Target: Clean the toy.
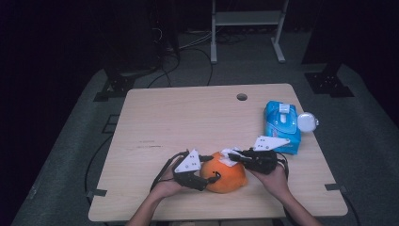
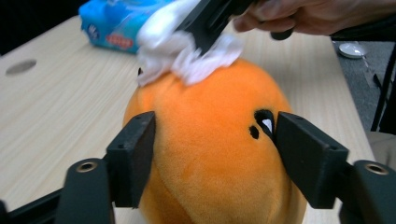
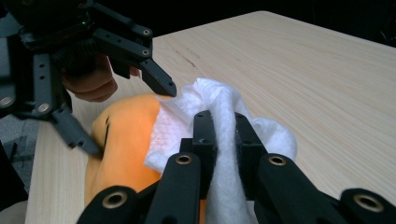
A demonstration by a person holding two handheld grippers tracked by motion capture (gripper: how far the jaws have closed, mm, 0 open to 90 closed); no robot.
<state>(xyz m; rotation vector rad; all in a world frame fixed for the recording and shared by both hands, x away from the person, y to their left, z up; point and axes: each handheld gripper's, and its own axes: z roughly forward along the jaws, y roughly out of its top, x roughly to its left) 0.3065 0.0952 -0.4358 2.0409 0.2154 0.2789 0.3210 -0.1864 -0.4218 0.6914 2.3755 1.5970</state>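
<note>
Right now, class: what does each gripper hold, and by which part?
Left gripper clamps the orange plush toy by its two sides. Right gripper pinches a white wipe at its bunched middle, against the toy's top.

My high camera looks forward and down over the whole worktop [image 1: 188, 113]. Each claw camera sits close, looking along its own jaws. All three share the orange plush toy [image 1: 226, 176] and white wipe [image 1: 229, 157].
</note>
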